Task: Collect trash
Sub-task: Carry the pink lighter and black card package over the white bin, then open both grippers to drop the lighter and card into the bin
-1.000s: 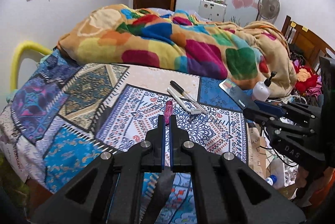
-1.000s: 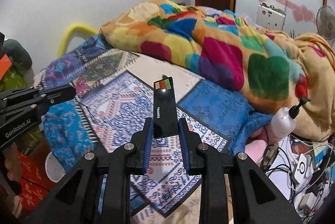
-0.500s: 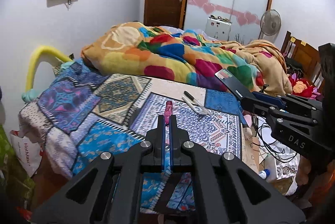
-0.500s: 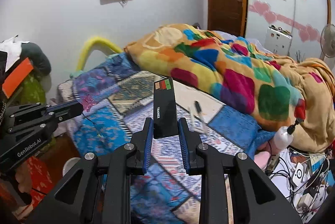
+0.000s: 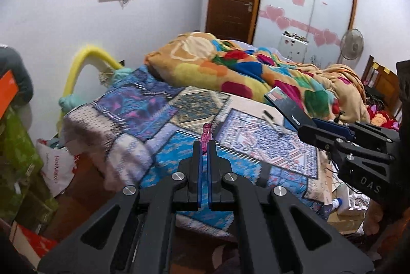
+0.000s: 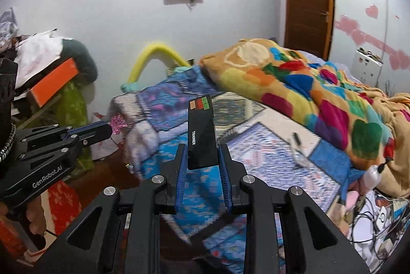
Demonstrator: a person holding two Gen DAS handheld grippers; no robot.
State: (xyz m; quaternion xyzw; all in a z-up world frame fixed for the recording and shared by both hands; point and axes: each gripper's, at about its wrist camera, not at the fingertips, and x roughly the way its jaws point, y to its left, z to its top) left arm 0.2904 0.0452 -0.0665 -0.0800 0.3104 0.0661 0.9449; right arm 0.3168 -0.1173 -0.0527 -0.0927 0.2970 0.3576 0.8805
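Observation:
My left gripper (image 5: 204, 145) is shut on a thin pink wrapper (image 5: 206, 133) that sticks out past the fingertips. From the right wrist view the left gripper (image 6: 109, 129) shows at the left with the pink wrapper (image 6: 118, 123) at its tip. My right gripper (image 6: 202, 153) is shut on a flat black packet (image 6: 201, 133) marked TRAINER, held upright. In the left wrist view the right gripper (image 5: 311, 129) and black packet (image 5: 287, 107) are at the right. Both are held in the air off the bed's foot. Two pens (image 5: 273, 120) lie on the patterned sheet (image 5: 159, 107).
A multicoloured blanket (image 5: 251, 69) is heaped on the far half of the bed. A yellow foam tube (image 5: 84, 61) arches at the bed's left corner. Bags and boxes (image 5: 23, 158) crowd the floor at left. Cables and a white pump bottle (image 6: 372, 176) lie at right.
Both grippers have pulled back and up from the bed with their items still held. The bed now looks smaller and farther, and more of the wall and left-side clutter shows.

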